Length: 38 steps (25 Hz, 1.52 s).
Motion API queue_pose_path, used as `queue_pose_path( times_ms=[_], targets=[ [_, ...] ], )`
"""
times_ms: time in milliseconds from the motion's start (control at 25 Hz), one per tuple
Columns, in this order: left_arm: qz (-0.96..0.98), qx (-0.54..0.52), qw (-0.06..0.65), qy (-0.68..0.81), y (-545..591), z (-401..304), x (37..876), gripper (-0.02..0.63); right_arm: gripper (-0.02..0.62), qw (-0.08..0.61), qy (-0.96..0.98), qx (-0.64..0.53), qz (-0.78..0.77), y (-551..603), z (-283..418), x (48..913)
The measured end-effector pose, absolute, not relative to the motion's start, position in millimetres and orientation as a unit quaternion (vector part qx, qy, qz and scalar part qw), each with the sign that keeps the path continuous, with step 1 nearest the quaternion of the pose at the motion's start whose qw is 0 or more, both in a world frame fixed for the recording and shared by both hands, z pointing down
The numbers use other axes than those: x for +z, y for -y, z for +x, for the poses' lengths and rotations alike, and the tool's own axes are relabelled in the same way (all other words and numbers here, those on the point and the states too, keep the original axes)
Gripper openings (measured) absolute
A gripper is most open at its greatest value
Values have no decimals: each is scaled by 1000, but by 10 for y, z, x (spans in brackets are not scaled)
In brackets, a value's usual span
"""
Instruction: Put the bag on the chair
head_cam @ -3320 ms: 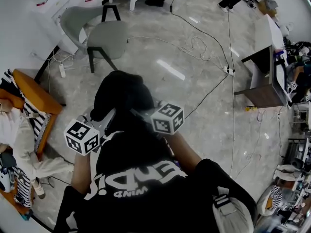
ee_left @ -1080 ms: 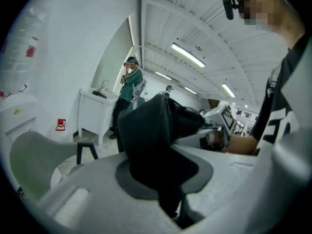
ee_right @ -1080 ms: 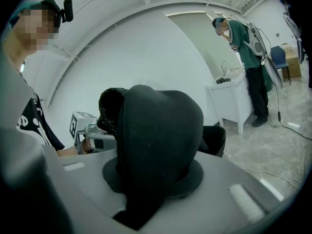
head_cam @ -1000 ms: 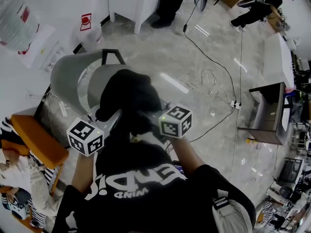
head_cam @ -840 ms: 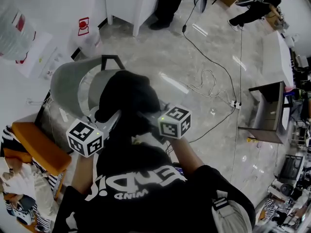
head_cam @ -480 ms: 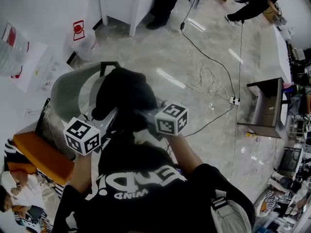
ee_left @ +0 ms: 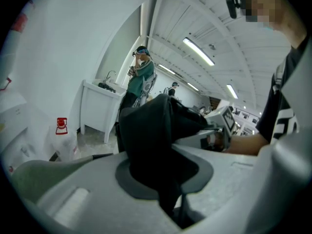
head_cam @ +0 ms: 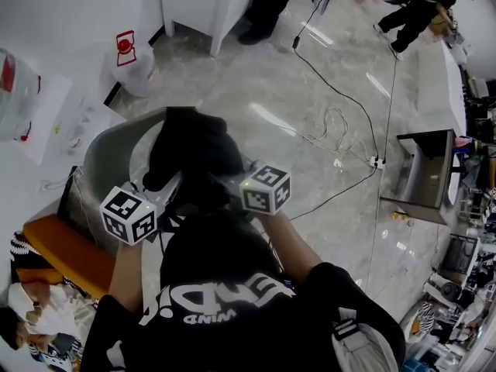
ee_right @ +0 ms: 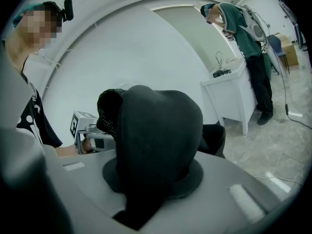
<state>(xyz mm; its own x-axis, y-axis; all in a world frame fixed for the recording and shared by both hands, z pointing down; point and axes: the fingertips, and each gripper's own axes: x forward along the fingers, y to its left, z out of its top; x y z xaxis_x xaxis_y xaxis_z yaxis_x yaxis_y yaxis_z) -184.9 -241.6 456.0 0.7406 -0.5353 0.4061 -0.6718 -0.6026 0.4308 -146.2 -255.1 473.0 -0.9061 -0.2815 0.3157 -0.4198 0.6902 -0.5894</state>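
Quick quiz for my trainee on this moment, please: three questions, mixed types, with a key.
1. What holds the bag: A one gripper; B both grippers; C neither?
2. Fill in: the chair is coloured ____.
3. True or false: the bag lies on the floor.

Key: 1 B, left gripper and right gripper both clamp it. 2 grey. 3 false.

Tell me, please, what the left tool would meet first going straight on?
The left tool grips the black bag, so that comes first; beyond it, probably the grey chair, though depth is unclear.
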Motion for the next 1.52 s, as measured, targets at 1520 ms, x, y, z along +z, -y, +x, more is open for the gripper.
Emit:
queue_pose_path(
  times_ms=[1520],
  targets=[
    [841, 167, 366, 362, 3716, -2385, 6368, 69, 78, 148, 888, 401, 173, 3766, -1953, 6478]
  ],
)
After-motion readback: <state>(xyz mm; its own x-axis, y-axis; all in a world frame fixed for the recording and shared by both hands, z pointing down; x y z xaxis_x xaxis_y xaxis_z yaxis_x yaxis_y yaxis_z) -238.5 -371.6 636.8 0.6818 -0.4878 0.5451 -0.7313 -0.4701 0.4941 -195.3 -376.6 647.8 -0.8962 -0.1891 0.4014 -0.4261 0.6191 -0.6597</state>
